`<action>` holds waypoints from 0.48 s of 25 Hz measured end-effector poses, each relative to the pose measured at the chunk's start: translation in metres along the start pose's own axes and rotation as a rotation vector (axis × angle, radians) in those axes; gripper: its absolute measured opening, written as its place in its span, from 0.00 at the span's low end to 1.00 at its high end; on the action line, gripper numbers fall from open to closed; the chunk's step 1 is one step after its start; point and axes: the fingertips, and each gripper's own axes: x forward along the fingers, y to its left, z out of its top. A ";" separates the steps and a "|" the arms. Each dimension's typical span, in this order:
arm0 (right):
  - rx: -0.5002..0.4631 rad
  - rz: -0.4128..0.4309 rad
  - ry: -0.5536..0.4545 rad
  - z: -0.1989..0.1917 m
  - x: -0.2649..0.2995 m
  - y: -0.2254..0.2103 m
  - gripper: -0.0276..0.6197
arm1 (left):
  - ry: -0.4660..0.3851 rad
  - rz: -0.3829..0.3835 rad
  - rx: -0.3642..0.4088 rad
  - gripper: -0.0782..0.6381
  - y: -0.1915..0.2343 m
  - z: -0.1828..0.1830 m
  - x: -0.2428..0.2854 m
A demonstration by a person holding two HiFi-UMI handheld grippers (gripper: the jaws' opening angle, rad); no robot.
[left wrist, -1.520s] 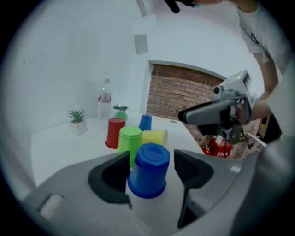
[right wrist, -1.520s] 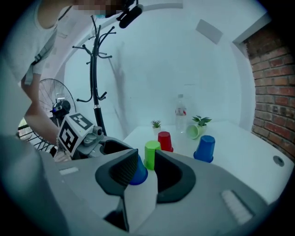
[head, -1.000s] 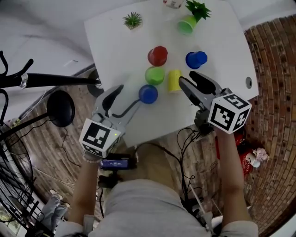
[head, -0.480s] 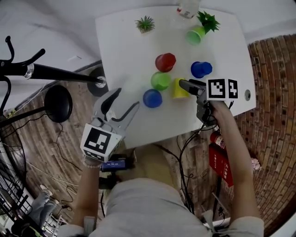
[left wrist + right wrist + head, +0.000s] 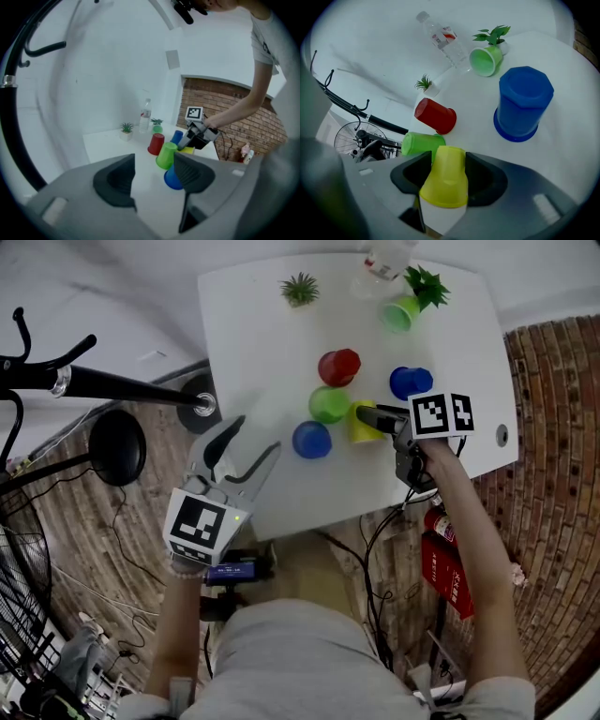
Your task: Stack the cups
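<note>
Upside-down cups stand clustered on the white table (image 5: 253, 343): red (image 5: 337, 367), green (image 5: 328, 404), yellow (image 5: 362, 427) and two blue ones (image 5: 311, 439) (image 5: 410, 382). A light green cup (image 5: 401, 312) lies on its side at the back. My right gripper (image 5: 367, 416) points down over the yellow cup (image 5: 444, 180), which stands between its jaws. Those jaws have just been opening, and a gap shows at the left pad. My left gripper (image 5: 258, 434) hangs open at the table's front left edge. Its jaws have narrowed slightly and hold nothing.
Two small potted plants (image 5: 300, 289) (image 5: 427, 285) and a water bottle (image 5: 380, 268) stand along the table's far edge. A black stand with a round base (image 5: 117, 451) and a fan are on the brick floor to the left. Cables hang below the front edge.
My right gripper has dropped from above the table's front edge and tipped down over the yellow cup, its jaws now on either side of it. The left gripper has barely shifted.
</note>
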 end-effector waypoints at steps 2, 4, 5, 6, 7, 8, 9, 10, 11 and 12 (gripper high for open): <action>-0.013 -0.001 -0.019 0.000 -0.003 0.002 0.36 | 0.000 0.001 0.001 0.46 0.001 0.000 0.000; -0.021 0.004 -0.044 0.001 -0.007 0.006 0.36 | -0.004 0.000 0.000 0.45 0.002 0.000 0.000; -0.026 0.006 -0.053 0.000 -0.008 0.007 0.35 | -0.005 0.000 0.001 0.45 0.003 0.001 0.000; -0.029 0.007 -0.060 0.000 -0.009 0.009 0.35 | -0.005 -0.001 0.002 0.45 0.003 0.002 0.000; -0.031 0.007 -0.066 -0.001 -0.010 0.009 0.35 | -0.005 -0.003 0.003 0.45 0.003 0.003 0.000; -0.029 0.009 -0.072 -0.001 -0.010 0.010 0.35 | -0.005 -0.006 0.006 0.45 0.003 0.004 0.000; -0.026 0.014 -0.081 -0.001 -0.011 0.010 0.35 | -0.006 -0.009 0.008 0.45 0.002 0.005 0.001; -0.022 0.019 -0.094 -0.001 -0.013 0.011 0.35 | -0.007 -0.012 0.011 0.45 0.002 0.006 0.001; -0.020 0.026 -0.110 0.001 -0.015 0.012 0.35 | -0.007 -0.015 0.013 0.45 0.001 0.006 0.001; -0.021 0.032 -0.131 0.003 -0.018 0.013 0.35 | -0.007 -0.016 0.013 0.45 0.001 0.007 0.001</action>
